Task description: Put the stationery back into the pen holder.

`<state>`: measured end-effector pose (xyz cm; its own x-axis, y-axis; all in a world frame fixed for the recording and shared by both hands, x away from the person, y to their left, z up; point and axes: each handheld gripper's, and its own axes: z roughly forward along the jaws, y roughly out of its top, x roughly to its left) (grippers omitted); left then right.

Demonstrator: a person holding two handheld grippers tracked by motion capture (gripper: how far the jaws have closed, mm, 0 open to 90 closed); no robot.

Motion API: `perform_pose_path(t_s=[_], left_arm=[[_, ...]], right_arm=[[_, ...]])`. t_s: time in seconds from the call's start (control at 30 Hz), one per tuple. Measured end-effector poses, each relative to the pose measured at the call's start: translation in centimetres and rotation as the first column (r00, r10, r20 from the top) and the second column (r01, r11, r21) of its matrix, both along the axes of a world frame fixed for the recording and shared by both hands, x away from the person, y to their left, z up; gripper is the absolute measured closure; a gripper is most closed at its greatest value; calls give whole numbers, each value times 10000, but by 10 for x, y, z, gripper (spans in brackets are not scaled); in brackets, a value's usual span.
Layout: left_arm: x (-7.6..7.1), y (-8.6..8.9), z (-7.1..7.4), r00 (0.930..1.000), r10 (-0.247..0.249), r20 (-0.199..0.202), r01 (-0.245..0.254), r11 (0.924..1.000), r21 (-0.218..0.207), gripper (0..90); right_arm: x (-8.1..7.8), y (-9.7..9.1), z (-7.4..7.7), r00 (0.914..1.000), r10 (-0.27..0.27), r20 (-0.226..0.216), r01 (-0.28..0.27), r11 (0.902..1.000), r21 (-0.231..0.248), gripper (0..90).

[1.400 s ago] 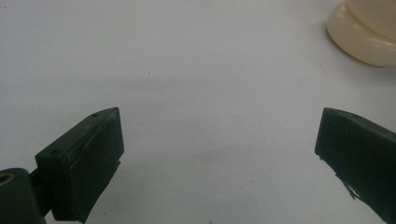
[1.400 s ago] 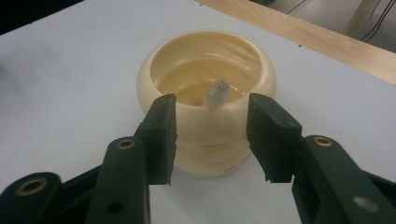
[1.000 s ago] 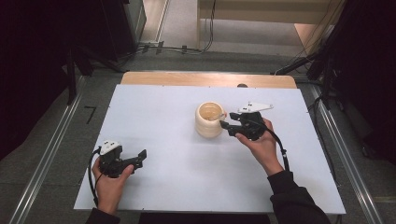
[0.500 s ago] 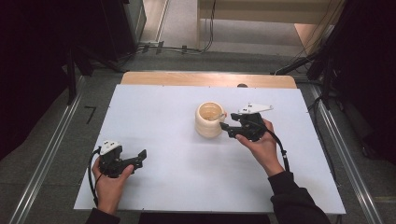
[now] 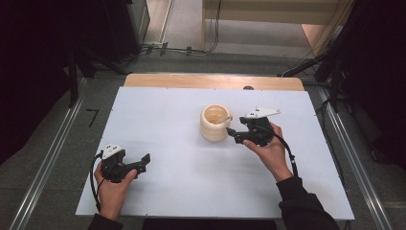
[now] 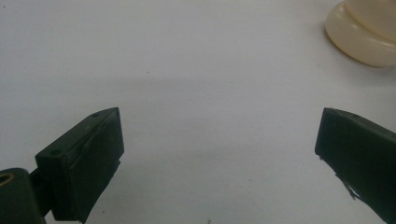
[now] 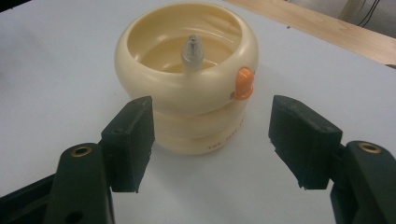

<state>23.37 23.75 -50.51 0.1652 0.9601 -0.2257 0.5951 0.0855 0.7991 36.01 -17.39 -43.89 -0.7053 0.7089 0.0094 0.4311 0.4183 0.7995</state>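
Black jaws (image 7: 130, 140) (brass screws), dark sleeve (image 5: 301, 208).

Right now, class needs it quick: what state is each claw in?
Left claw: open, holding nothing.
Right claw: open, jaws either side of the cream pot, not gripping it.

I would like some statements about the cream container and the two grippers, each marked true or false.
1. The cream container stands upright on the white table. True.
2. The right gripper is shut on the container. False: its jaws are open, one at each side of the container, not touching it.
3. An orange tab sits on the container's side. True.
4. The left gripper holds a spoon. False: its jaws are open with nothing between them.
5. The container is closed with a lid. False: it is open on top, and a small grey tip stands inside.
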Motion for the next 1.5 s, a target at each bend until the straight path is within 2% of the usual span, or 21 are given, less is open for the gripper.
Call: perform_pose_path(t_s=[0.3, 1.07, 1.5], left_arm=[[-1, 0, 0, 10000, -8, 34, 8, 10000, -46, 18], [-1, 0, 1, 10000, -35, 58, 35, 9999, -100, 19], [-1, -1, 1, 9999, -82, 69, 83, 9999, -78, 18]], right_arm=[[-2, -3, -2, 10000, 15, -79, -16, 9999, -122, 282], [-12, -31, -1, 9990, -448, -4, 448, 9989, -118, 278], [-19, -47, -4, 9973, -729, -117, 728, 9972, -148, 278]])
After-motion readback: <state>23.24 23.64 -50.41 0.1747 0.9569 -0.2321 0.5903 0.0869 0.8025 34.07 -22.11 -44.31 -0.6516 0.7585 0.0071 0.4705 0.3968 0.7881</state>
